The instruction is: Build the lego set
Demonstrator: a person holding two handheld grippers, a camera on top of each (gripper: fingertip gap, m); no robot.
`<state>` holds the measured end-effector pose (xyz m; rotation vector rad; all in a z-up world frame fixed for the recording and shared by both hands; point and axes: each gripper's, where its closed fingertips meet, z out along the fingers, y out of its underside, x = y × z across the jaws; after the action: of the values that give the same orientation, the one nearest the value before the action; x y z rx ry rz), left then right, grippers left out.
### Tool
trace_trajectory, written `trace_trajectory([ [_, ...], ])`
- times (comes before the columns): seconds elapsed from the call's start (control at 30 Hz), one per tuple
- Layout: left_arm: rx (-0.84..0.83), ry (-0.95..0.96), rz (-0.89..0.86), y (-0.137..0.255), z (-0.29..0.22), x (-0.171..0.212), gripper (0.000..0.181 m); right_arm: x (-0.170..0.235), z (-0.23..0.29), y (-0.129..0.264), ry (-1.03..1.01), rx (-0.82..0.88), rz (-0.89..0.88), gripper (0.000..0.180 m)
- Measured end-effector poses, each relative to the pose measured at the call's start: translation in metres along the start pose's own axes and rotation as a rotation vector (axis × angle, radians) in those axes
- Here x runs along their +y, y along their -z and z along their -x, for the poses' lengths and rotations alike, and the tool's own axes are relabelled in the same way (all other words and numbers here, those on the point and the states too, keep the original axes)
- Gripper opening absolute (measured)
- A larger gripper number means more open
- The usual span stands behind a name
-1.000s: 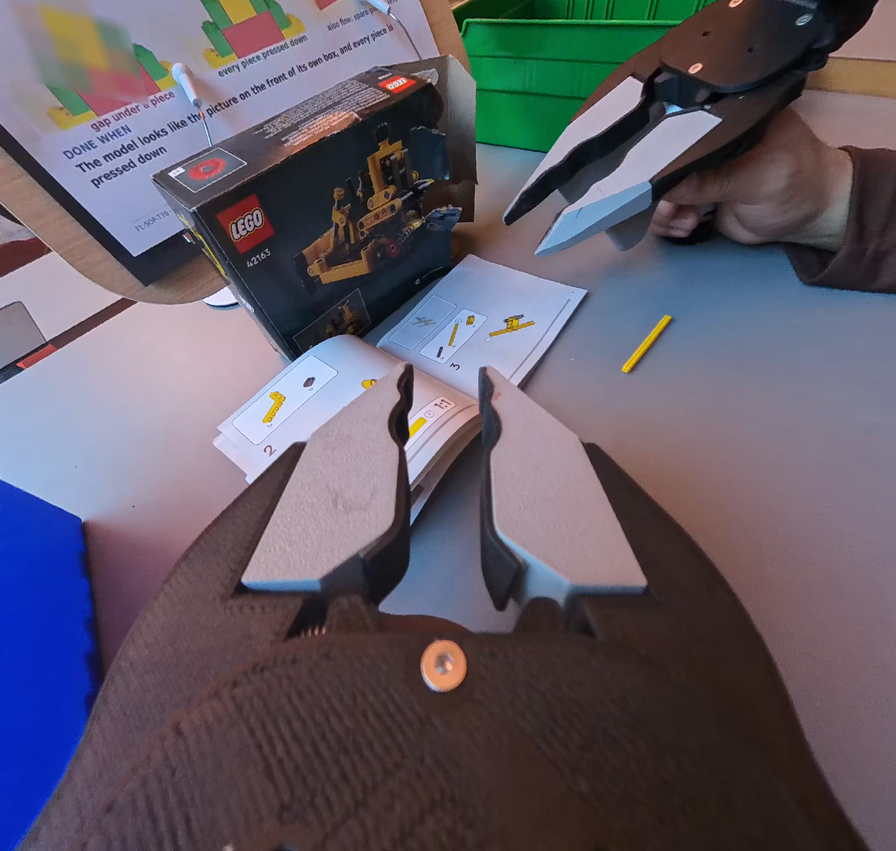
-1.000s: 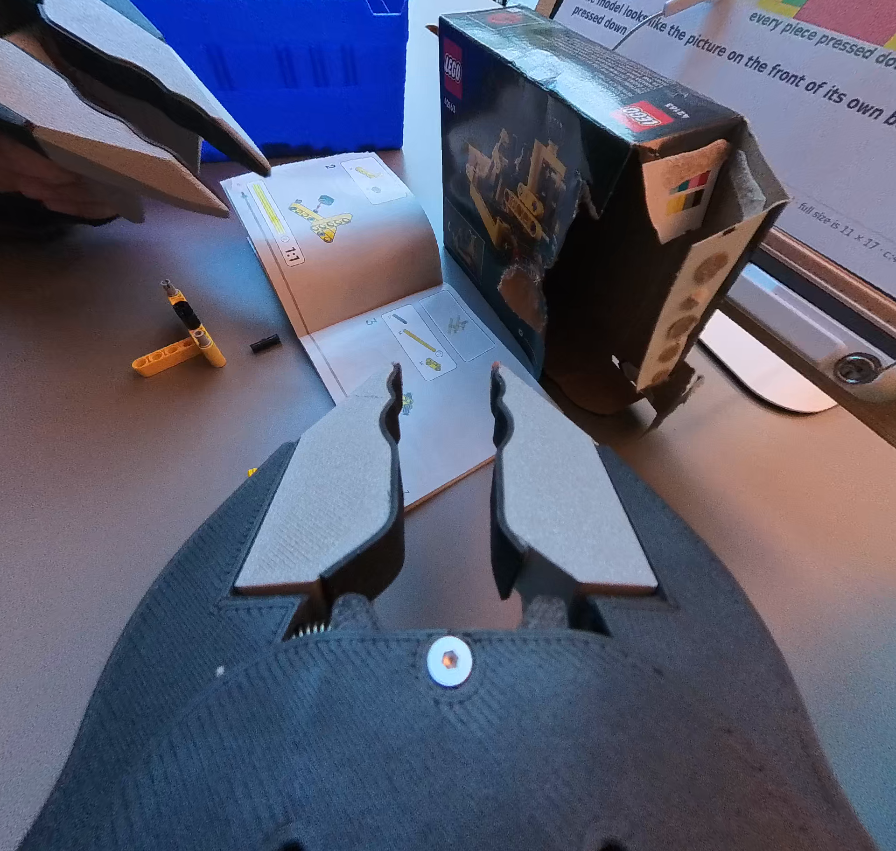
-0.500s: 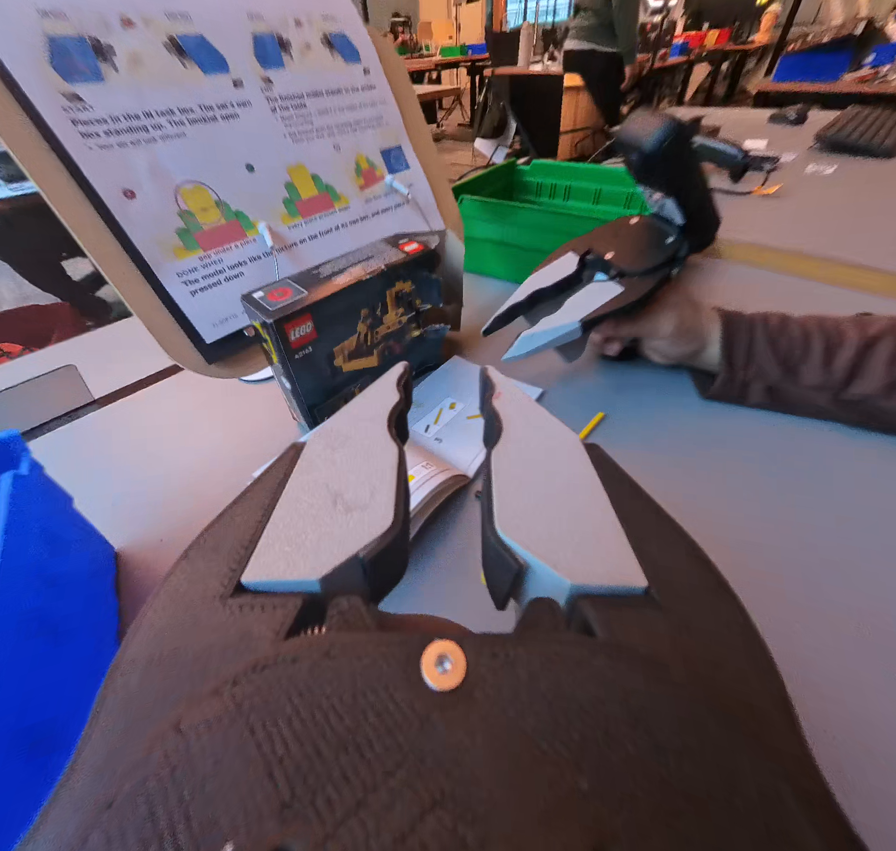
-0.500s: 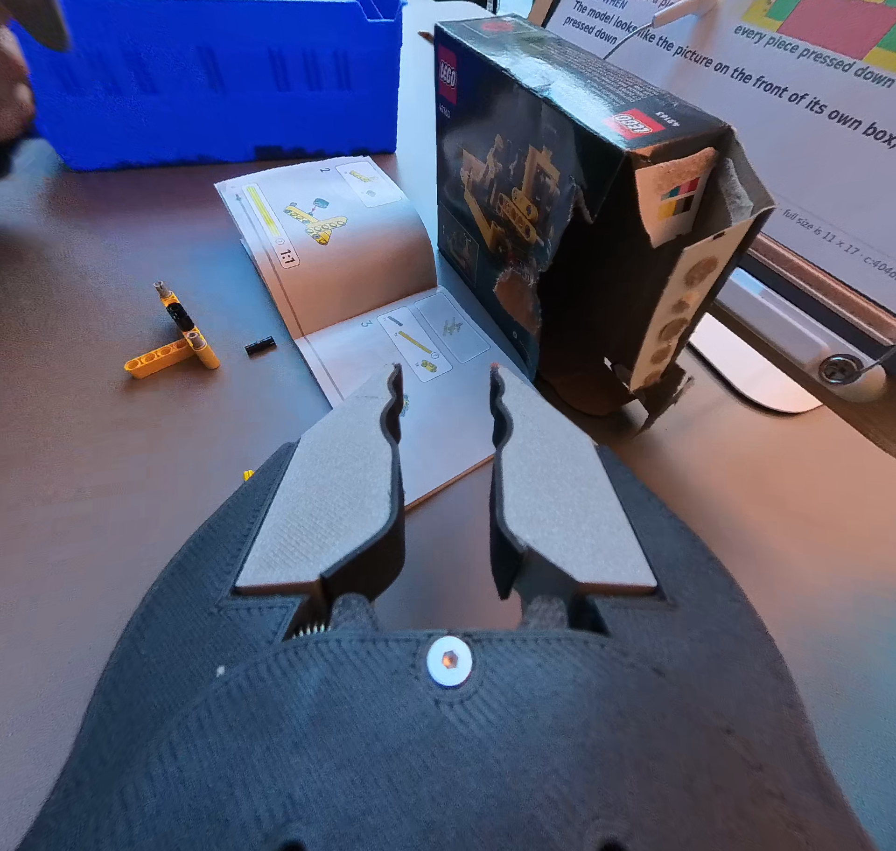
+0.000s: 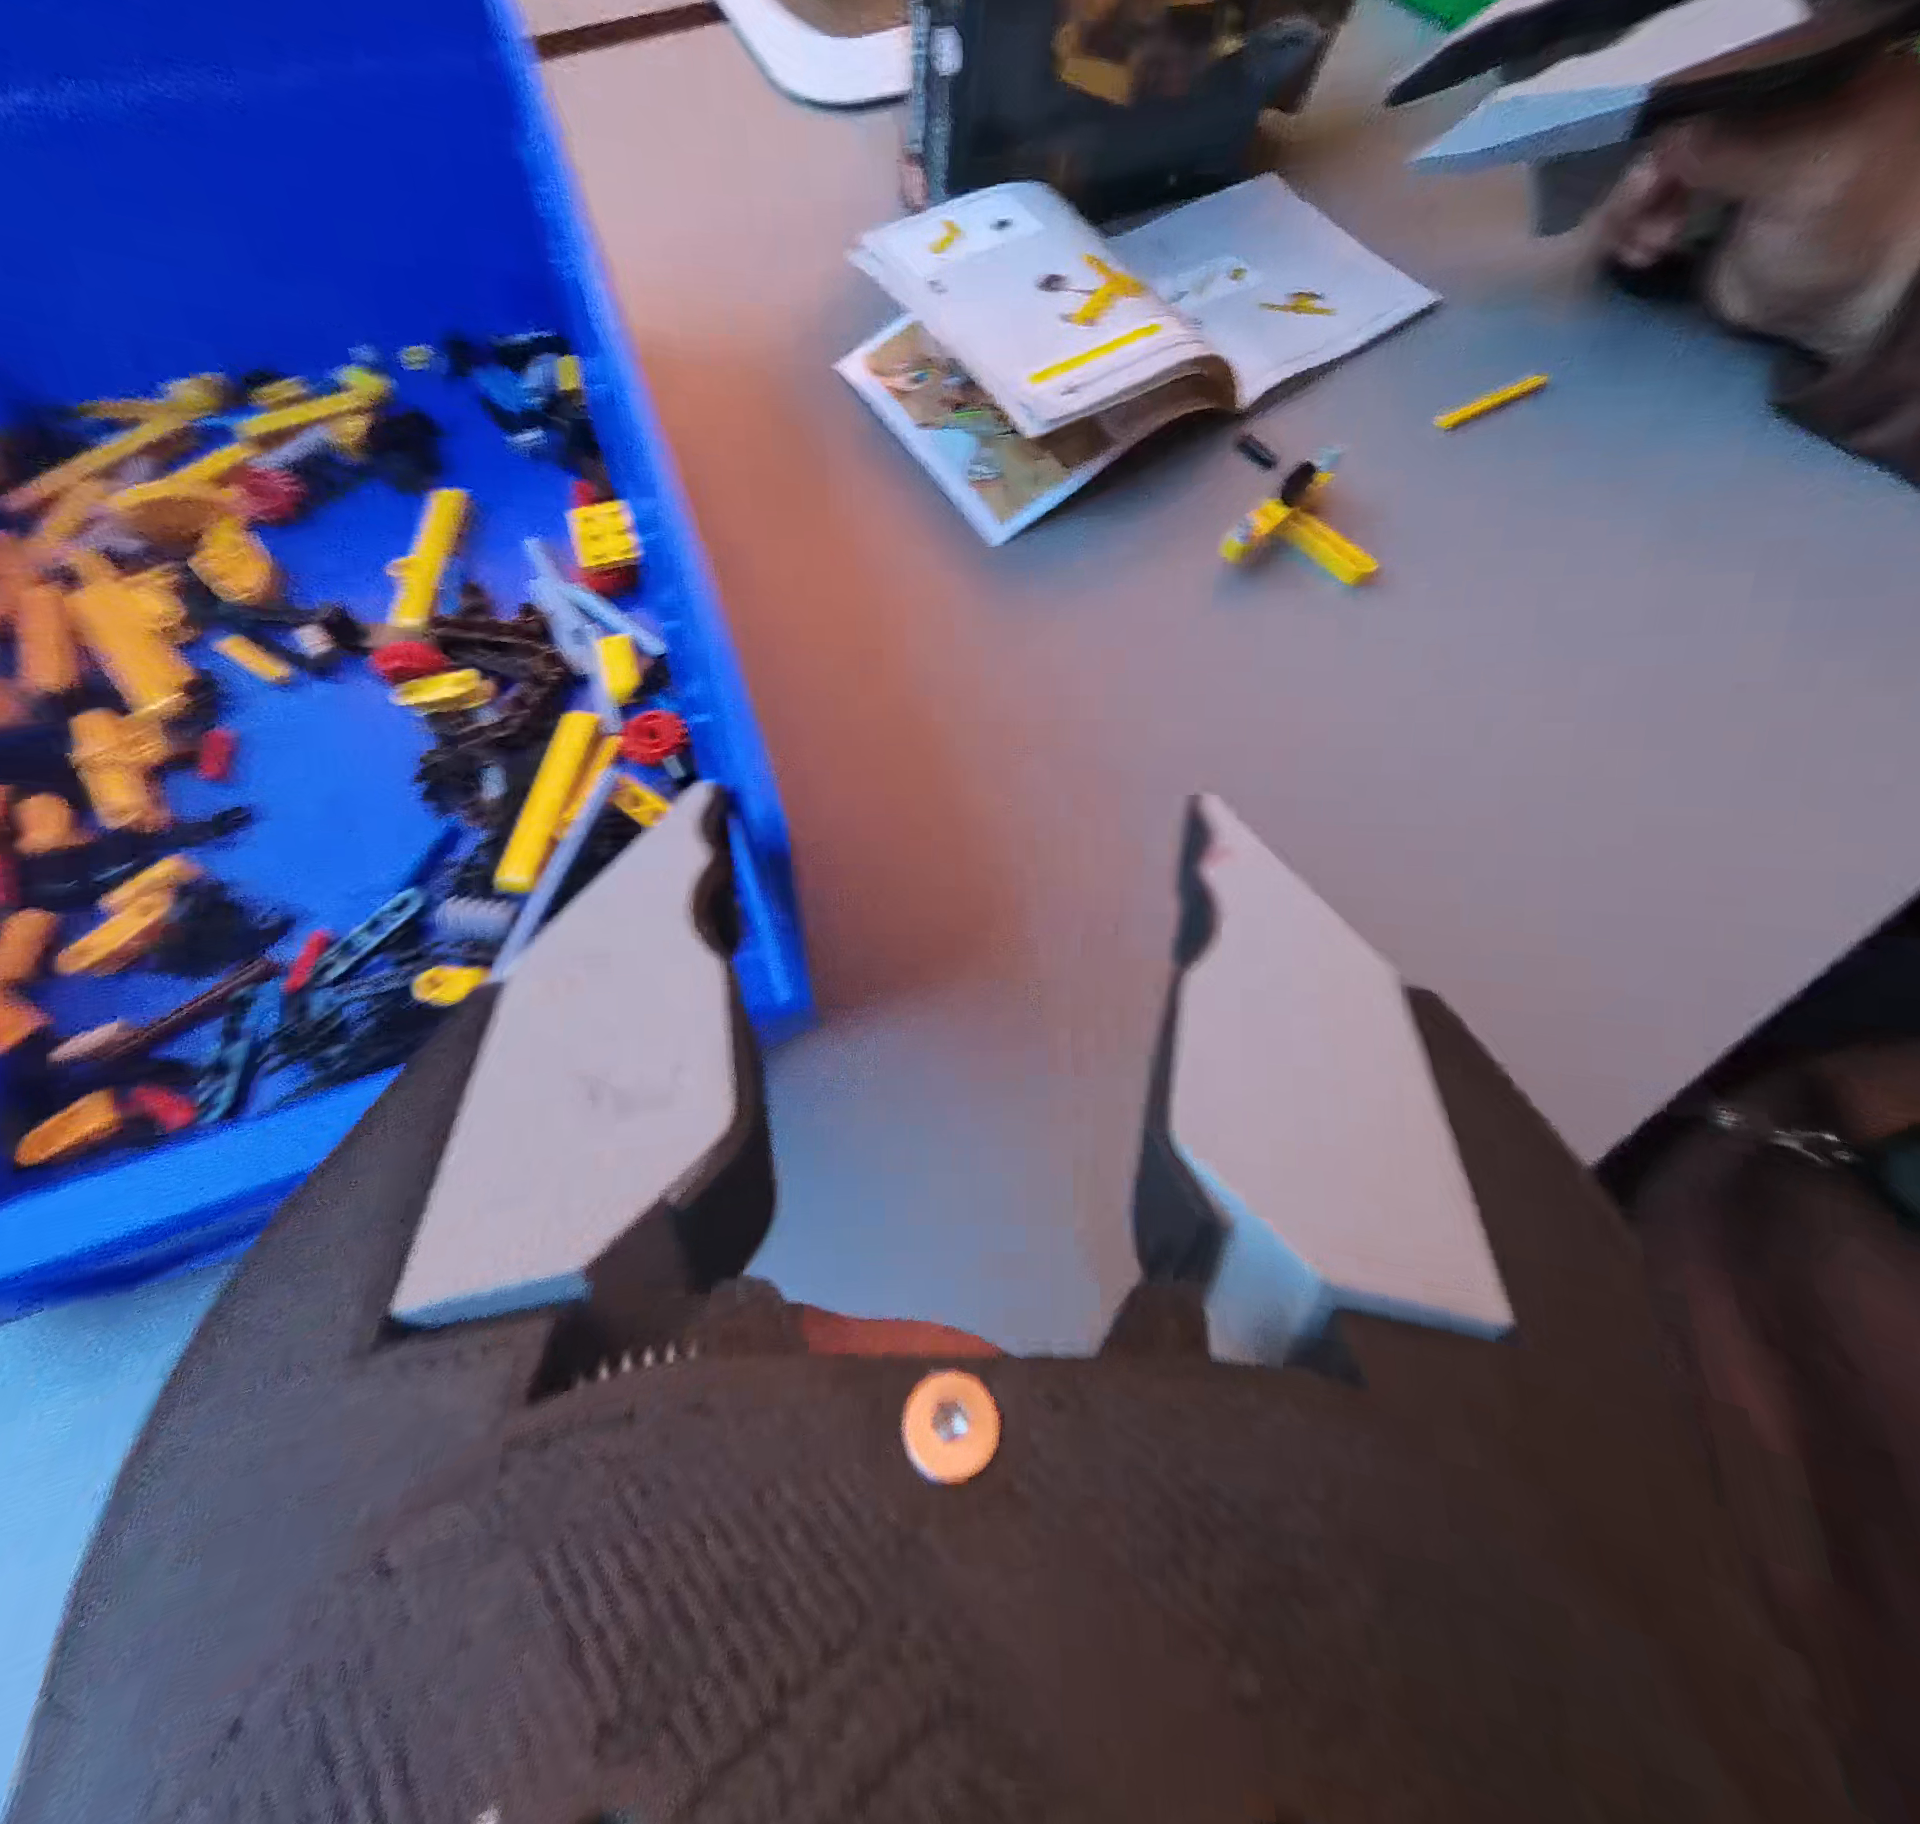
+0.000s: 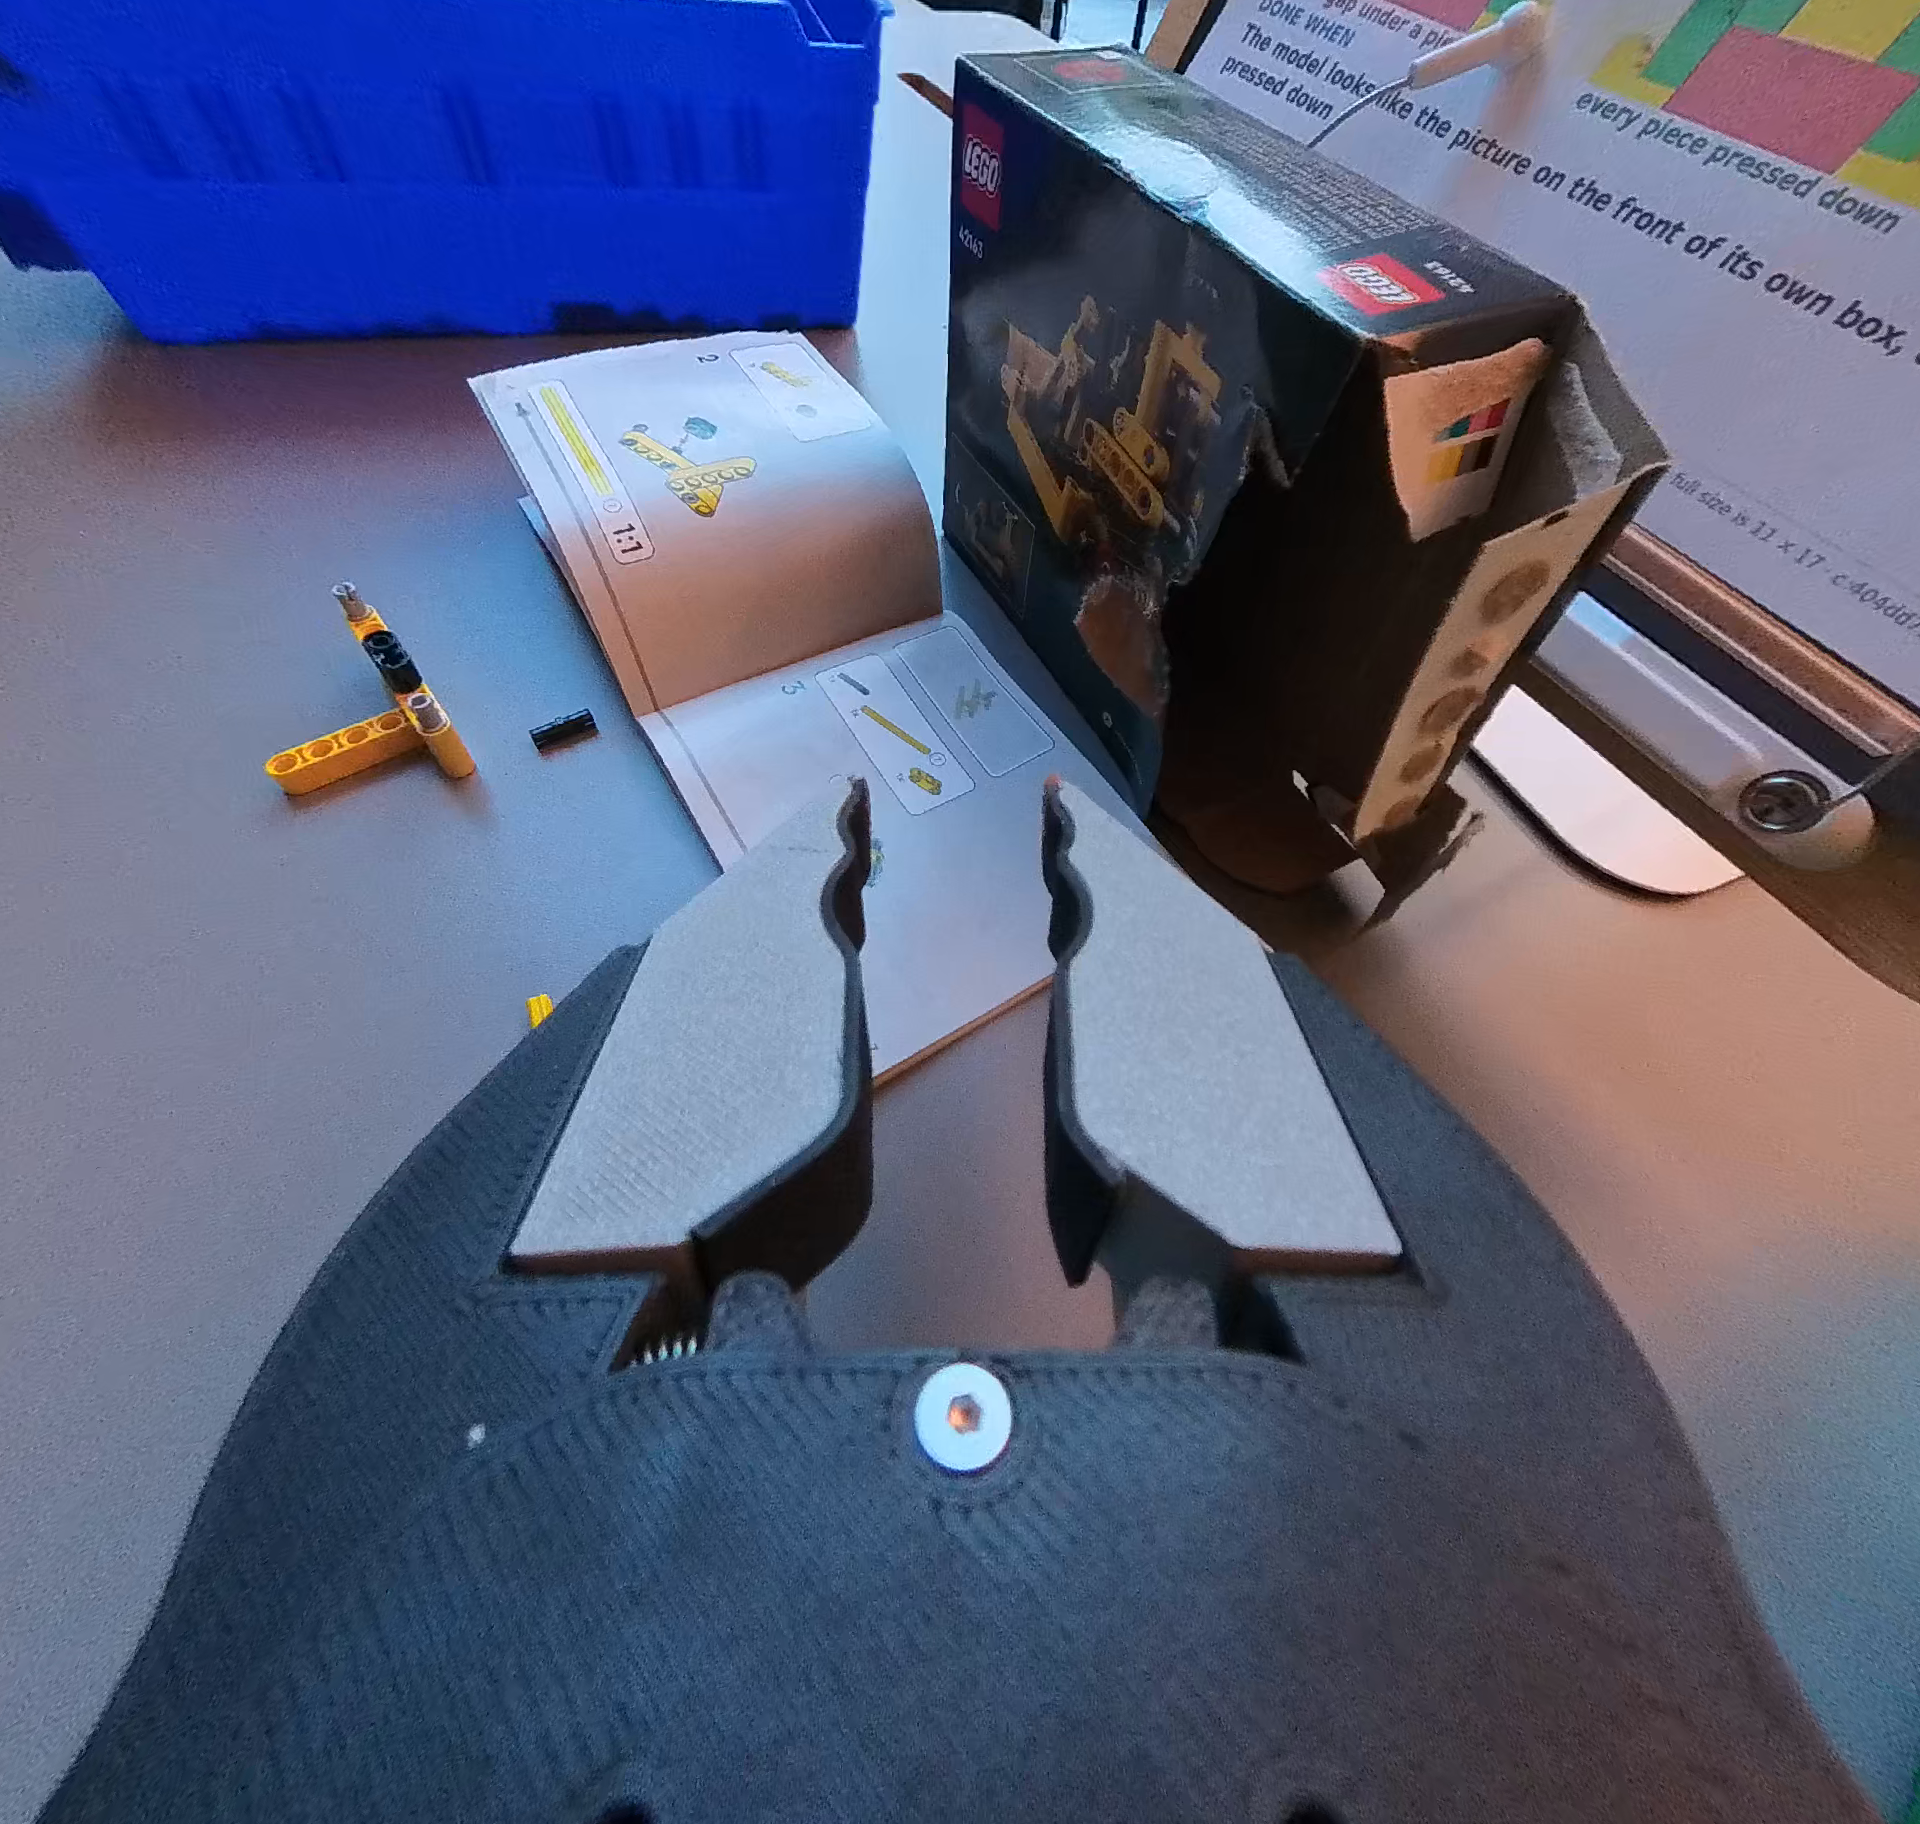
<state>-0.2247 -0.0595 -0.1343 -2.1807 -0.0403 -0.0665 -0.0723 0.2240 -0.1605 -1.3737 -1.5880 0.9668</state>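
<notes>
The left gripper [image 5: 951, 818] hangs over the grey table [image 5: 1351, 787], its jaws spread wide and empty, the left tip over the near right corner of the blue bin [image 5: 665, 486]. That bin, at ten o'clock in the left wrist view, holds a blurred heap of loose lego pieces [image 5: 312, 694], mostly yellow and black with a few red. At one o'clock lies the open instruction booklet [image 5: 1101, 330], and behind it stands the dark lego box [image 5: 1122, 39]. Just in front of the booklet sit a small black pin [image 5: 1255, 451] and a partly built yellow assembly [image 5: 1299, 533]; a thin yellow axle [image 5: 1491, 401] lies apart to its right.

The right gripper [image 6: 951, 787] has its jaws parted, gripping nothing, its tips over the booklet's near page [image 6: 935, 839]. In its view the assembly [image 6: 379, 704] lies at ten o'clock, the pin [image 6: 563, 730] just beside it, the box [image 6: 1226, 465] at one o'clock before a printed poster [image 6: 1662, 112].
</notes>
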Motion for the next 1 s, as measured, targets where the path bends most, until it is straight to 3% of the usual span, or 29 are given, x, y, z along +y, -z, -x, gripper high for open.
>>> trace_trajectory([
  [0.03,0.036,-0.021,-0.007,-0.004,-0.009,-0.001,0.091,0.0,-0.001,0.0,0.0,0.005,-0.002,0.03],
  [0.1,0.081,-0.052,0.005,-0.004,-0.013,-0.007,0.078,-0.001,-0.003,0.002,-0.004,0.021,-0.011,0.03],
  [0.23,0.029,-0.086,-0.155,0.012,0.028,-0.069,0.056,-0.001,-0.004,0.005,-0.017,0.033,-0.018,0.031],
  [0.47,-0.025,-0.106,-0.197,-0.006,0.098,-0.152,0.056,-0.002,-0.001,0.005,-0.016,0.004,-0.025,0.035],
  [0.63,-0.01,-0.117,-0.132,-0.036,0.114,-0.146,0.058,-0.002,0.0,0.005,-0.033,-0.013,-0.026,0.038],
  [0.8,0.026,0.005,-0.078,-0.067,0.129,-0.119,0.057,-0.004,0.0,0.007,-0.052,-0.037,-0.043,0.042],
  [1.0,-0.066,0.002,-0.021,-0.088,0.146,-0.092,0.057,-0.003,-0.006,0.005,-0.063,-0.024,-0.037,0.044],
])
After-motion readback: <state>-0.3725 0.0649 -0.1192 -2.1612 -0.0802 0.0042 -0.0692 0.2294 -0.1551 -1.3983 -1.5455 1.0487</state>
